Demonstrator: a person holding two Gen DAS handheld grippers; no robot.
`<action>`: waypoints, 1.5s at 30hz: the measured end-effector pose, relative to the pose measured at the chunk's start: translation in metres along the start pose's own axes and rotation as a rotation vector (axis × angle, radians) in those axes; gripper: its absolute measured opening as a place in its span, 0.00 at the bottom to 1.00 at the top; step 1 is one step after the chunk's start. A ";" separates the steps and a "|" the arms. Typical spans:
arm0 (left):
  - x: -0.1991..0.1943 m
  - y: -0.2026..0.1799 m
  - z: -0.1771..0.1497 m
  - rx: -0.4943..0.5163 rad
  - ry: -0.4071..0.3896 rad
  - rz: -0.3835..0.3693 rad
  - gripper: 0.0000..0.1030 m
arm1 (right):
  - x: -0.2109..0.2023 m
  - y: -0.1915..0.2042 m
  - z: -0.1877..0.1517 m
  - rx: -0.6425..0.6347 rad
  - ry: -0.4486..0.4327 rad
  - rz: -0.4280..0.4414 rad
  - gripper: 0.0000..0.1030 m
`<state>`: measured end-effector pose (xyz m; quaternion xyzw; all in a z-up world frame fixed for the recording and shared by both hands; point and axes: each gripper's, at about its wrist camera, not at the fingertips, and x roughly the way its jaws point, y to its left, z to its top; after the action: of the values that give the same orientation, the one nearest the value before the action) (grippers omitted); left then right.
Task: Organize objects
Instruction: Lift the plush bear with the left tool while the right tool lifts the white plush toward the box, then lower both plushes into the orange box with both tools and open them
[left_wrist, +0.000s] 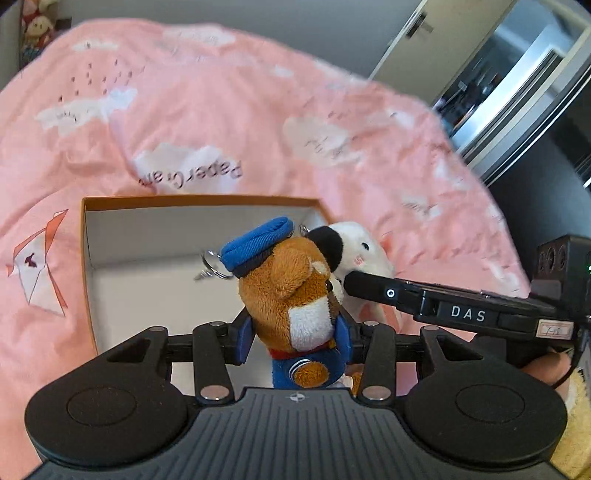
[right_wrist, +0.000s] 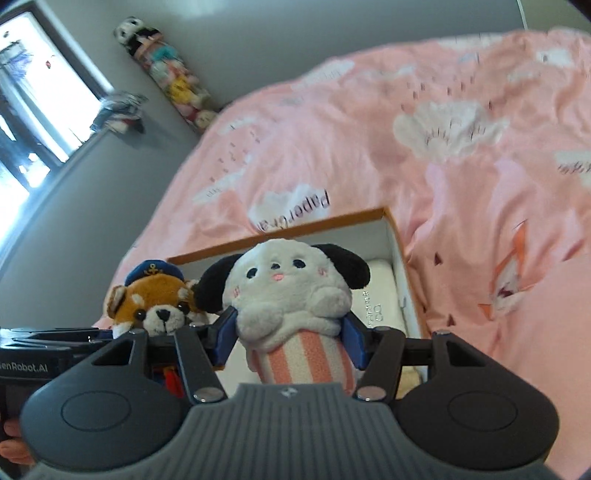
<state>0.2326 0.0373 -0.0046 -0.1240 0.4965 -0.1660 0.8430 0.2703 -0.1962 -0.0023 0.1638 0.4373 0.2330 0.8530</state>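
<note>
The pink duvet (left_wrist: 229, 122) fills most of both views, printed upside down with what looks like "PaperCrane" above centre frame, and the orange-rimmed white box (left_wrist: 199, 201) sits on it mid-frame, open. My left gripper (left_wrist: 293, 338) is clamped on the fox plush in a blue cap (left_wrist: 288, 291) at lower centre, and my right gripper (right_wrist: 290, 341) is squeezing the white puppy plush (right_wrist: 291, 288) by its pink-striped body, both held in front of the box. Only the left view shows the "DAS" label on the other tool; only the right shows "enRobot.AI", the cap's anchor and a tube of plushies (right_wrist: 173, 77) upper left.
</note>
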 end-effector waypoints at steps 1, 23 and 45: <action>0.013 0.008 0.006 -0.004 0.024 0.013 0.49 | 0.013 -0.002 0.003 0.014 0.014 -0.008 0.58; 0.111 0.075 0.036 -0.059 0.257 0.074 0.49 | 0.137 -0.024 0.019 0.133 0.196 -0.112 0.61; 0.124 0.070 0.048 0.097 0.388 0.168 0.55 | 0.133 -0.027 0.013 0.130 0.242 -0.075 0.64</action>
<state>0.3414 0.0532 -0.1064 -0.0071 0.6495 -0.1399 0.7474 0.3559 -0.1481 -0.0976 0.1729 0.5570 0.1902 0.7897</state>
